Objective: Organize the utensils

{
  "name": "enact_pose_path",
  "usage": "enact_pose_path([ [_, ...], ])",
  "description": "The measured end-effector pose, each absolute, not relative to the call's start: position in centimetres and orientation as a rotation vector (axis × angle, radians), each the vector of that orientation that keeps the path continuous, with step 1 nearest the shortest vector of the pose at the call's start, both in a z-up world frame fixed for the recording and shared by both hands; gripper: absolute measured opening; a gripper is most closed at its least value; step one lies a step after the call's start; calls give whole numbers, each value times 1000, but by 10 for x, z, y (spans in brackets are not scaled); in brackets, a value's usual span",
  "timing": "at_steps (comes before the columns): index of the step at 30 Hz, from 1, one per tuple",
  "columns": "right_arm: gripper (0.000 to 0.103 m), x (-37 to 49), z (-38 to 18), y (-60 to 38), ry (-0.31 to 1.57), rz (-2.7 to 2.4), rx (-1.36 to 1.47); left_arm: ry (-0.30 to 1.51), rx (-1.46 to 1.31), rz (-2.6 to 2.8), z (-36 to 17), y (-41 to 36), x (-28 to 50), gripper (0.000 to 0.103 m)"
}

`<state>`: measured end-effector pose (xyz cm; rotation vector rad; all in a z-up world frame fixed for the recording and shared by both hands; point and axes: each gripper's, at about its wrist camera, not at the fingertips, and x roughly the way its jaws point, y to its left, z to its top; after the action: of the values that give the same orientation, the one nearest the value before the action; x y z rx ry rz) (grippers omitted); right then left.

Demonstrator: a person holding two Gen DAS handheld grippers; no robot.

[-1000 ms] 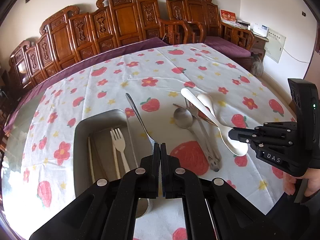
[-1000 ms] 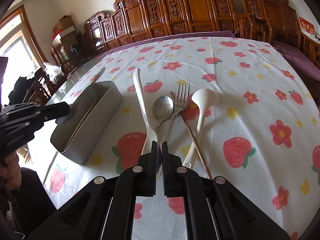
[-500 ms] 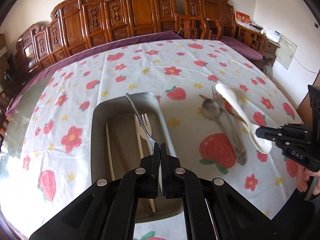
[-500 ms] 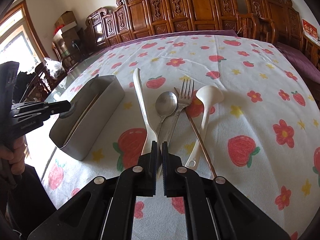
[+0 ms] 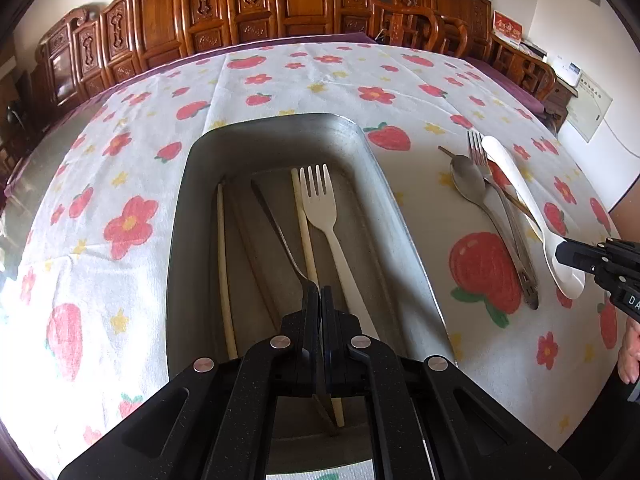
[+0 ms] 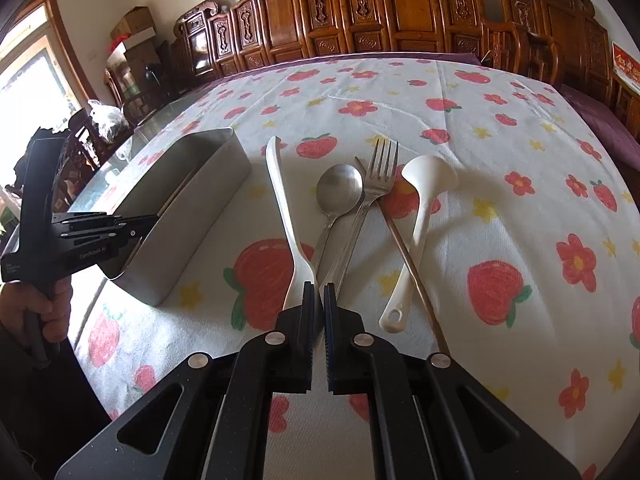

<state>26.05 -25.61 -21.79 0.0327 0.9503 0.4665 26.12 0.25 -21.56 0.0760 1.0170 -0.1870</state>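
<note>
At the far left a metal tray sits on the flowered tablecloth, its long side running away from the left wrist camera. Inside it, from left to right, lie a pale chopstick, a metal utensil whose slim handle slants up toward the far wall, a second pale chopstick and a white plastic fork with its tines pointing away. The left gripper hangs over the near half of the tray, tilted steeply down, its jaws pressed together on the near end of the metal utensil. In the right wrist view a hand grasps that gripper's handle at the picture's left edge.

Right of the tray, on the cloth, the remaining utensils lie in a loose cluster: a white spatula-like piece, a metal spoon, a metal fork, a thin brown chopstick running under the fork, and a white ladle, the last with its bowl far from the camera. The spoon and fork handles cross each other. The right gripper points down at the near end of this group, jaws nearly together and clamped on the broad near end of the white spatula-like piece; the spoon and fork handles lie just beside its tips. Carved wooden chairs line the far side of the table.
</note>
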Motion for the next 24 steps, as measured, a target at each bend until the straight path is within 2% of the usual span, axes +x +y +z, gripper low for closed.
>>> enact_pose_path([
  [8,6,260,-225,-252,977,459,11,996,63,-179,-213,9,260,6],
  [10,6,259,-227,-252,983,454,7,977,49,-184,-207,13,257,10],
  [12,6,258,-228,-252,985,448,3,959,37,-185,-201,16,256,20],
  [16,6,257,-225,-249,984,437,5,929,22,-183,-189,22,253,23],
  [20,6,256,-217,-241,977,442,4,890,24,-177,-177,27,251,36],
  [22,6,255,-212,-234,972,446,-6,878,20,-181,-173,30,250,36],
  [23,6,255,-210,-231,970,450,-4,872,22,-181,-171,32,249,42],
  [24,6,255,-208,-228,970,454,1,863,21,-175,-169,35,249,57],
])
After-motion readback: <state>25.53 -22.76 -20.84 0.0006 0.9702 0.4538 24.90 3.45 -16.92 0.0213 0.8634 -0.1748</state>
